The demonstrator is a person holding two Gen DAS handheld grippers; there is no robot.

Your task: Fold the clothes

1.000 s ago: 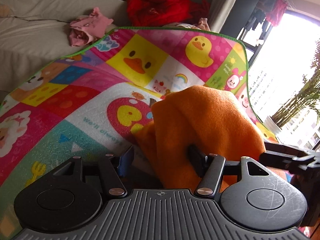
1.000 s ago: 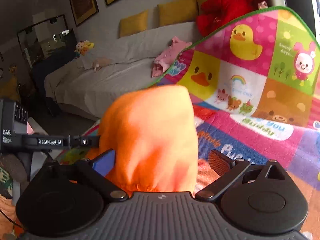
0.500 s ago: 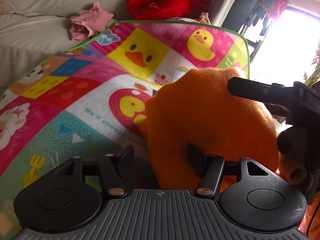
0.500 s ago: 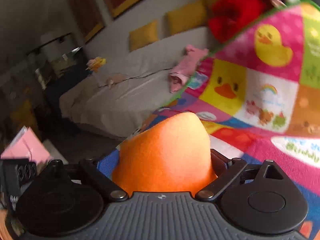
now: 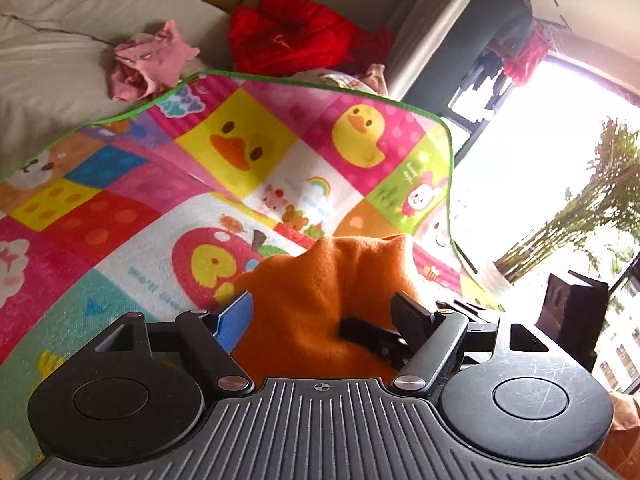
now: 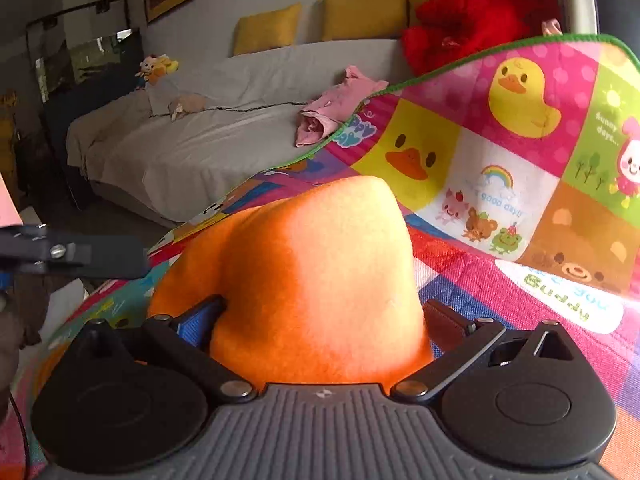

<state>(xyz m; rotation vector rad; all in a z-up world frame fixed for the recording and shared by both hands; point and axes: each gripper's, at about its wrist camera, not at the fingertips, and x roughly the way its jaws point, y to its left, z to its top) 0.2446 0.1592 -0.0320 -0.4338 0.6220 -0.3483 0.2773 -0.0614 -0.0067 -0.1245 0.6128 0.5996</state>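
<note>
An orange fleece garment is bunched up on a colourful patchwork play mat. My left gripper has the bunch between its fingers and its jaws are opening. The blue pad lies beside the cloth, and the other finger stands clear of it. One black finger of my right gripper pokes into a fold from the right. In the right wrist view the garment bulges up between the wide, opening jaws of my right gripper. A finger of the left gripper reaches in from the left.
A grey sofa runs behind the mat, with a crumpled pink garment and a red garment on it. Yellow cushions lean on its back. A bright window is at the right.
My left gripper's jaws have spread and let go of the orange cloth. The right gripper has dropped from above the bunch to its lower right. The cloth stands taller between the right fingers.
</note>
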